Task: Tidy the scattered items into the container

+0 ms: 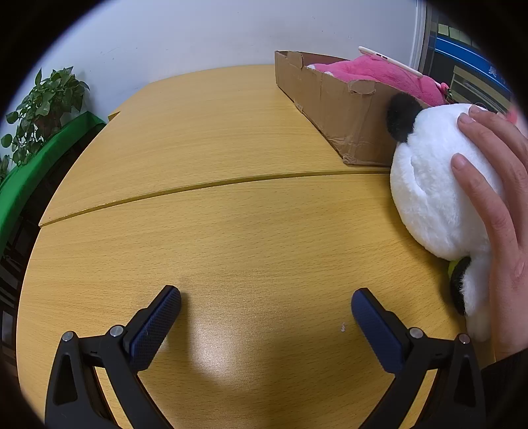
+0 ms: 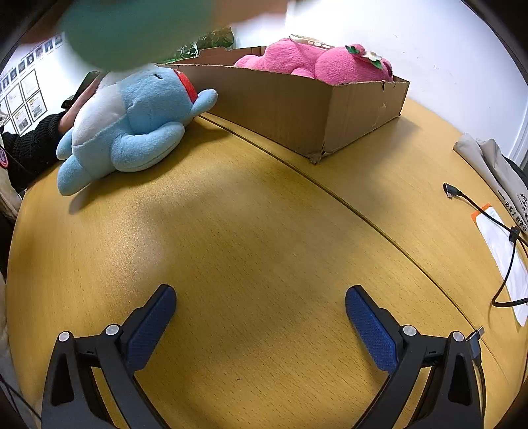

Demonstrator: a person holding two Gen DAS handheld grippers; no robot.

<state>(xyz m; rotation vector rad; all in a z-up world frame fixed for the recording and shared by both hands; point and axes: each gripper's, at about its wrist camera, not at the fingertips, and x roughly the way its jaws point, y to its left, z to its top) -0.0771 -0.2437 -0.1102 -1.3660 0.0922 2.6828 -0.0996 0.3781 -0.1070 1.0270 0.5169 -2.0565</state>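
A cardboard box (image 1: 333, 105) stands on the wooden table at the far right, with a pink plush (image 1: 382, 71) and a phone (image 1: 389, 61) inside. A white and black panda plush (image 1: 432, 184) rests on the table in front of the box, with a bare hand (image 1: 495, 198) laid on it. My left gripper (image 1: 265, 305) hovers open over bare table, left of the panda. In the right wrist view the box (image 2: 297, 109) holds the pink plush (image 2: 316, 61). A blue plush (image 2: 132, 125) lies on its side left of the box. My right gripper (image 2: 260, 303) is open and empty over the table.
A potted plant (image 1: 46, 105) and a green surface (image 1: 36, 171) lie beyond the table's left edge. A black cable (image 2: 485, 214), a white packet (image 2: 505, 257) and a grey cloth bag (image 2: 491, 161) sit at the right edge. A blurred green shape (image 2: 132, 29) passes overhead; a dark sleeve (image 2: 33, 148) is at left.
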